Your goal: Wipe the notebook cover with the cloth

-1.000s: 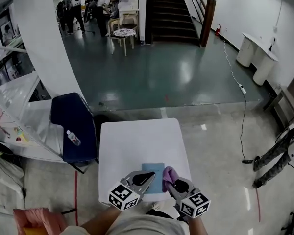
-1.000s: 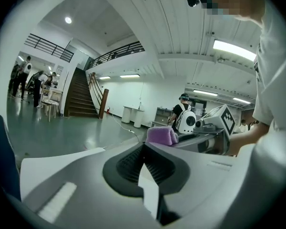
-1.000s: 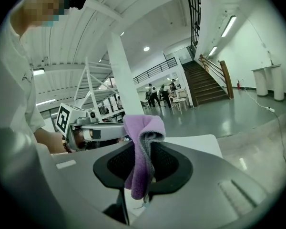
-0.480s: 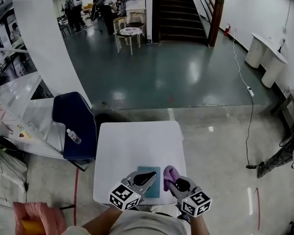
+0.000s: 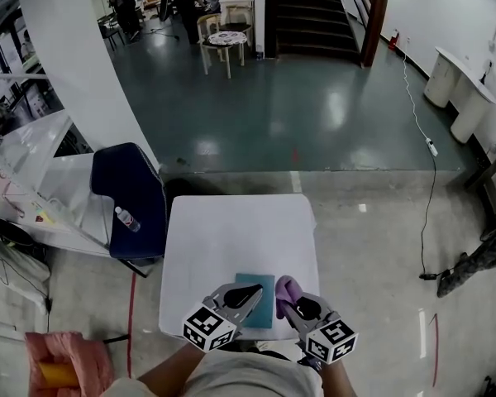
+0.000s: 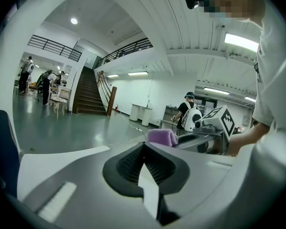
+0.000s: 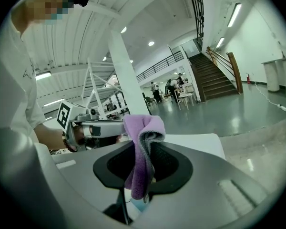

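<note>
A teal notebook (image 5: 256, 292) lies flat near the front edge of the white table (image 5: 231, 238). My left gripper (image 5: 250, 293) hovers over the notebook's left part, its jaws closed together with nothing seen between them; from its own view the left gripper (image 6: 144, 144) points over the table. My right gripper (image 5: 288, 296) sits at the notebook's right edge, shut on a purple cloth (image 5: 286, 287). In the right gripper view the cloth (image 7: 142, 128) hangs folded between the pads. A sliver of the notebook (image 7: 138, 205) shows below it. The cloth (image 6: 162, 136) also shows in the left gripper view.
A dark blue chair (image 5: 128, 197) stands left of the table, with a plastic bottle (image 5: 126, 218) on it. A pink bundle (image 5: 62, 369) lies on the floor at the lower left. A cable (image 5: 430, 180) runs along the floor at the right. People stand far back by a small table (image 5: 226, 40).
The head view has shifted a little, so the table sits slightly differently in frame. Both grippers keep their places by the notebook, and the cloth stays in the right one.
</note>
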### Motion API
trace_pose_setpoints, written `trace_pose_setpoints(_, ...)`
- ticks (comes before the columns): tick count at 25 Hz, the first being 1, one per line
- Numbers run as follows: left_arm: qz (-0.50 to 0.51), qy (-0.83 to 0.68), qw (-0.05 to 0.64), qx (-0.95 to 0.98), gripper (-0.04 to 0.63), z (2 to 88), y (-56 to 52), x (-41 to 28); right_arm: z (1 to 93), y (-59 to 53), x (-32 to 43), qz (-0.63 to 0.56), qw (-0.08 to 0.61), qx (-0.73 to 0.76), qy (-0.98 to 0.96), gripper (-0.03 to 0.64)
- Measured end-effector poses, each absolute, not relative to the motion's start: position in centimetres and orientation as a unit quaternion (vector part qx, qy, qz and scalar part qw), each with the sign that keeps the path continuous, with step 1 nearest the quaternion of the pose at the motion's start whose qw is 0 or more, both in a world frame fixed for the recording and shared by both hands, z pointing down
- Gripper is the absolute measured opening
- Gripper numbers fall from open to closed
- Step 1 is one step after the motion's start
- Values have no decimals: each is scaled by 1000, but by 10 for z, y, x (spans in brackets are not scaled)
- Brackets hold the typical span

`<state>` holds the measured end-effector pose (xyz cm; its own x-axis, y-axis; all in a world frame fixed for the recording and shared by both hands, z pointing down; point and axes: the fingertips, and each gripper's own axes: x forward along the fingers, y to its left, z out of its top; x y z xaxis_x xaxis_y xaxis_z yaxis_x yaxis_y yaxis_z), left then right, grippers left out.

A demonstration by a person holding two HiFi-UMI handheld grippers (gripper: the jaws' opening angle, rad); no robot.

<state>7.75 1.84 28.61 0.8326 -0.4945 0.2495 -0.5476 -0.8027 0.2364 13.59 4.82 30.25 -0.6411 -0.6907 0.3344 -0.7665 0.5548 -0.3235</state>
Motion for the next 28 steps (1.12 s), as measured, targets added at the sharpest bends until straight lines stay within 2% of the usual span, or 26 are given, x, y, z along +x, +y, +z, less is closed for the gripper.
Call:
trace_pose_setpoints(20,115,-267,175,941,0,317,-11,24,338,30,120,241,134,453,-848,104)
trace_pose_setpoints(28,131,-266,206,933,0,348,-10,10,364,32,117,266,157,459,-833,104)
